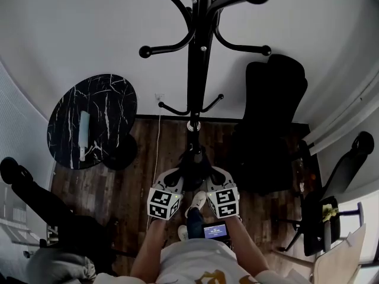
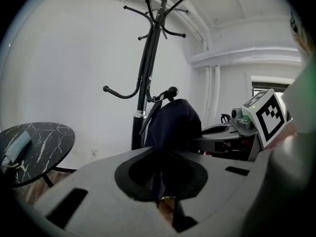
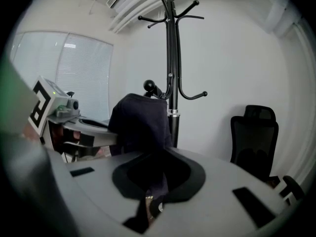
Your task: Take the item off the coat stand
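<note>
White walls (image 1: 89, 28) and a dark wood floor (image 1: 148, 158) make the room. Against the wall stands the black coat stand (image 1: 195, 70), with a black office chair (image 1: 272, 117) on its right and a round black marble table (image 1: 112, 99) on its left. Only the right gripper view shows a window blind (image 3: 84, 73), and only the head view shows the floor well. The dark blue cloth item (image 2: 173, 122) is close to the pole, just under a low hook (image 2: 168, 92); whether it hangs there cannot be told. The left gripper (image 2: 160, 194) and the right gripper (image 3: 155, 199) each have their jaws pressed together on a fold of this item. A white cable (image 1: 157, 135) lies on the floor, a pale roll (image 1: 84, 136) on the table
</note>
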A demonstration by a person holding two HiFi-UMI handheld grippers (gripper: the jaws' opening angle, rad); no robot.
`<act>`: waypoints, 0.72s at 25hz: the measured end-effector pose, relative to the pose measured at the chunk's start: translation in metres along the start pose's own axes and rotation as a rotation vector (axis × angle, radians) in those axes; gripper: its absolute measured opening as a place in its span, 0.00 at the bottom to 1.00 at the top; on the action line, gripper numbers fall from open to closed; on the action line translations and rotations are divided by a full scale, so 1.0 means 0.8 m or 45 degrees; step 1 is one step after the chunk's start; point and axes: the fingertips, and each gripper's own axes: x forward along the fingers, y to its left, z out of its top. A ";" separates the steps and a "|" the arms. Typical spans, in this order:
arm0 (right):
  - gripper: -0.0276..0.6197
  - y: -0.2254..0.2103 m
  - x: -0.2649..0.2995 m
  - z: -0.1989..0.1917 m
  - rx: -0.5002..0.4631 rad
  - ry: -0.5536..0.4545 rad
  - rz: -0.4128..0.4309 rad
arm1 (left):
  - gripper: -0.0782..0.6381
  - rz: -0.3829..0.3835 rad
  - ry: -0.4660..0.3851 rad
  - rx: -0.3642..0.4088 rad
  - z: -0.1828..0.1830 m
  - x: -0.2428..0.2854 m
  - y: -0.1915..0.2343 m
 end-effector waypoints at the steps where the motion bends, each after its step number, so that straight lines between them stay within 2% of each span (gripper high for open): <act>1: 0.09 0.001 -0.003 0.000 -0.001 -0.002 -0.001 | 0.15 -0.002 -0.001 0.004 0.000 -0.003 -0.003; 18: 0.08 0.018 -0.042 0.012 0.017 -0.074 0.018 | 0.15 0.004 -0.055 0.007 0.016 -0.036 -0.030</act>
